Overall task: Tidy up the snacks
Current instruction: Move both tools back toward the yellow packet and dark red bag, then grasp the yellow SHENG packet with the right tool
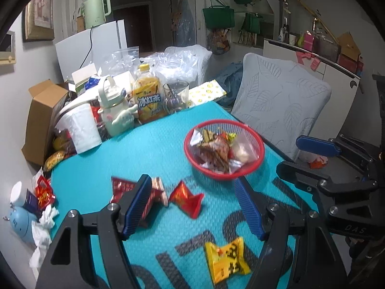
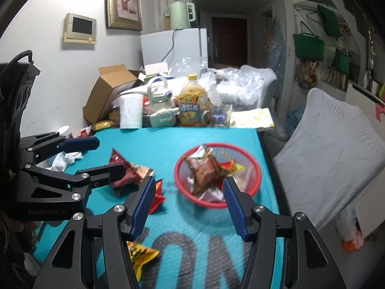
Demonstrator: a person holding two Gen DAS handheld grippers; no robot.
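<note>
A red mesh basket [image 1: 259, 154] [image 2: 255, 166] holding several snack packets sits on the teal mat. My left gripper [image 1: 192, 187] is open and empty above the mat. A small red packet [image 1: 186, 198] lies between its fingers, a dark red packet [image 1: 121, 187] lies partly behind the left finger, and a yellow packet [image 1: 227, 260] lies nearer the camera. My right gripper [image 2: 189, 189] is open and empty, just in front of the basket. The right wrist view shows the dark red packet [image 2: 125, 168], the red packet [image 2: 157, 196] and the yellow packet [image 2: 140, 255].
Clutter lines the mat's far edge: a paper roll [image 1: 80, 130], a pale green bottle [image 1: 115, 110], an iced-tea bottle [image 1: 148, 98], a glass [image 1: 175, 96] and a cardboard box [image 1: 43, 120]. A grey chair [image 1: 279, 103] stands at the right. Tissues and small items [image 1: 36, 207] lie at the left.
</note>
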